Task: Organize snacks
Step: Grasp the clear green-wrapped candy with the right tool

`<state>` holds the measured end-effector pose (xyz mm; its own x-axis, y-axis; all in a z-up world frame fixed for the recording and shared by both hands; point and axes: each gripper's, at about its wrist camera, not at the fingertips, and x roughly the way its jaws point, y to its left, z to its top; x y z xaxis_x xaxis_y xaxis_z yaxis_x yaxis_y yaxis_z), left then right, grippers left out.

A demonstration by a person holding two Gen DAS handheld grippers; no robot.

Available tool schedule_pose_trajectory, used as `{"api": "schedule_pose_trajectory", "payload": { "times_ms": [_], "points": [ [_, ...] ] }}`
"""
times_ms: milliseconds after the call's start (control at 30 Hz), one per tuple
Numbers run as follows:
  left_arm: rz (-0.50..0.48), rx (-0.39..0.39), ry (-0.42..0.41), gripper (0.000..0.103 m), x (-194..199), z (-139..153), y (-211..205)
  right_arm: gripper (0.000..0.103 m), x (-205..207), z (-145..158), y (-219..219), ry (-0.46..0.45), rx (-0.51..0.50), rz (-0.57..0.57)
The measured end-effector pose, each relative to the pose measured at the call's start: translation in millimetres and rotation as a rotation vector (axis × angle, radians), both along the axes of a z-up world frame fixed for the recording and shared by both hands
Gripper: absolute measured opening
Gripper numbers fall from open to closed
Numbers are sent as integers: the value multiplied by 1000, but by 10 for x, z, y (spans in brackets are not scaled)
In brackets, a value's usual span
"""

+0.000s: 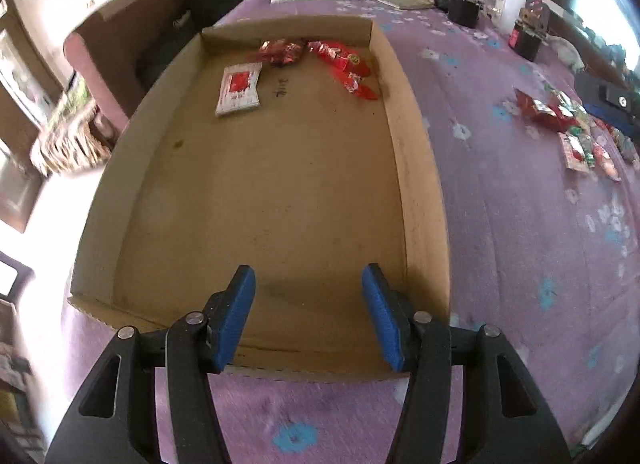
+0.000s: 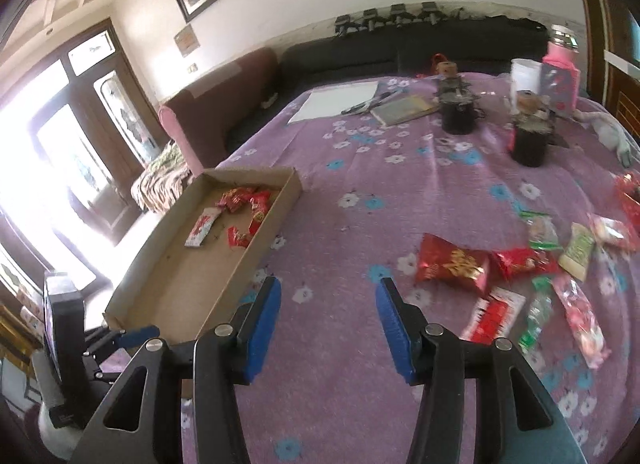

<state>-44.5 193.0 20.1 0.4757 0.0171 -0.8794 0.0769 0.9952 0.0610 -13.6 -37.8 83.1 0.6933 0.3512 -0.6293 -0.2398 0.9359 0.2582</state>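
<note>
A shallow cardboard tray [image 1: 420, 199] lies on the purple flowered cloth. At its far end lie a white-and-red packet [image 1: 239, 89] and several red wrapped snacks [image 1: 340, 61]. My left gripper [image 1: 309, 318] is open and empty over the tray's near end. In the right wrist view the tray [image 2: 256, 252] is at the left and my right gripper [image 2: 328, 330] is open and empty above the cloth. A large red snack bag [image 2: 452, 266] lies just right of it, among several loose red, green and pink packets [image 2: 560, 264]. The left gripper [image 2: 120, 338] shows at the tray's near end.
At the table's far side lie a white paper sheet [image 2: 336, 101], pens, a notebook [image 2: 404, 108], two black cups [image 2: 530, 141], a white cup and a pink box [image 2: 560, 75]. A dark sofa runs behind the table. The loose snack pile also shows at the right of the left wrist view [image 1: 576, 127].
</note>
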Motion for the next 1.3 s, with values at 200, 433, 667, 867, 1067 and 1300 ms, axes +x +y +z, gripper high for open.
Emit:
{"api": "schedule_pose_trajectory", "payload": {
  "times_ms": [200,433,667,867,1067,1300],
  "points": [
    [-25,-27,36,55,-220,21,-58,56,-190,52,-306,-28,32,-21],
    [-53,-127,-7,55,-416,206,14,59,-338,-36,-989,-25,47,-153],
    [-129,-294,-130,55,-584,577,-124,60,-293,-230,-1514,32,65,-268],
    [-197,-358,-113,55,-553,569,-443,59,45,-432,-1471,121,65,-287],
    [-229,-386,-104,55,-551,617,-636,52,296,-546,-1269,129,-26,-325],
    [-220,-403,-98,55,-255,718,-843,24,383,-657,-1316,149,-13,-337]
  ]
}}
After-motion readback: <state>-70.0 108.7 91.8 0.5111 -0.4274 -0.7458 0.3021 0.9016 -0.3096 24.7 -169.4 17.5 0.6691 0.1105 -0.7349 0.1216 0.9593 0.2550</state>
